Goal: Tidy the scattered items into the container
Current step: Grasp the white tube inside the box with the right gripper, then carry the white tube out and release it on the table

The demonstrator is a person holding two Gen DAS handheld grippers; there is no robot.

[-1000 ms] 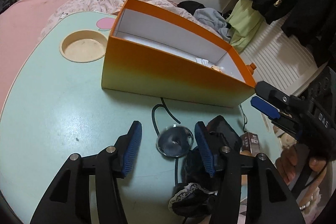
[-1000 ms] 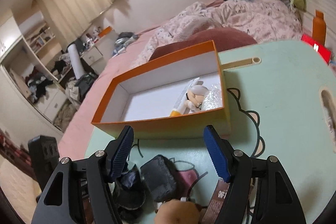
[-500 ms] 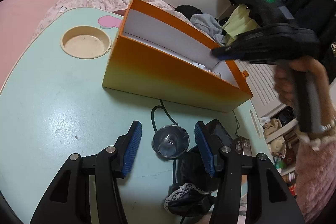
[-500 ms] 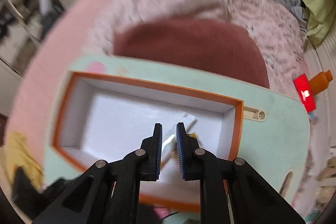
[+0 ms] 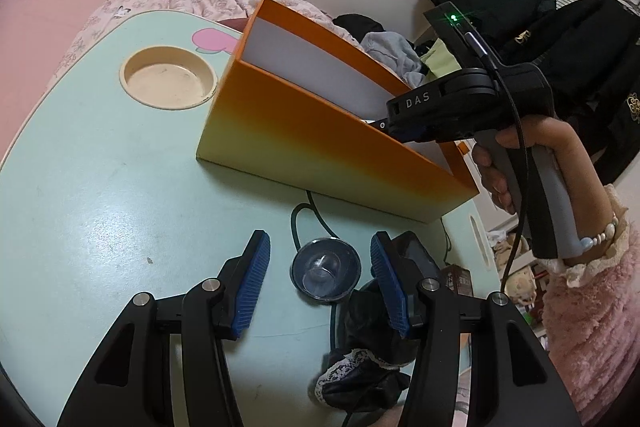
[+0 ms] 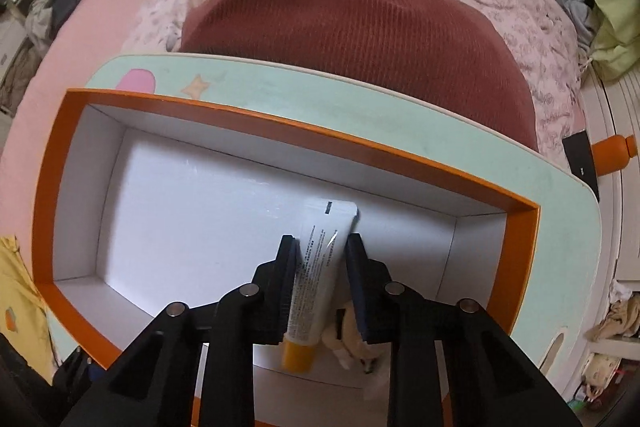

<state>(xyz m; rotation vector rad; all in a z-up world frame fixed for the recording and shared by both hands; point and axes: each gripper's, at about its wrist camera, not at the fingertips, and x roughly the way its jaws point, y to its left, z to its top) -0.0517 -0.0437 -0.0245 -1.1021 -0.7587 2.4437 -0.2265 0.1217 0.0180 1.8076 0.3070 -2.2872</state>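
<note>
The orange box point(image 5: 320, 147) with white lining stands on the pale green table point(image 5: 100, 207). My left gripper point(image 5: 319, 241) is open low over the table. A small clear dome-shaped cup point(image 5: 326, 273) sits between its fingers, with space on both sides. My right gripper point(image 6: 321, 241) points down into the box point(image 6: 280, 115), its jaws narrow and opening. A white tube with an orange cap point(image 6: 320, 267) lies on the box floor and shows through the gap. I cannot see the pads pressing on it. A small pale doll point(image 6: 348, 331) lies beside it.
A black cable point(image 5: 298, 223), a black device point(image 5: 416, 259), a small brown carton point(image 5: 456, 281) and black lace-trimmed cloth point(image 5: 360, 375) lie right of the left gripper. A round cup recess point(image 5: 168, 77) is left of the box. A dark red cushion point(image 6: 360, 39) lies behind the table.
The right gripper swung from the near side of the table to over the box and tipped downward. Its jaws went from wide to almost shut, then widened slightly. The left gripper stayed put.
</note>
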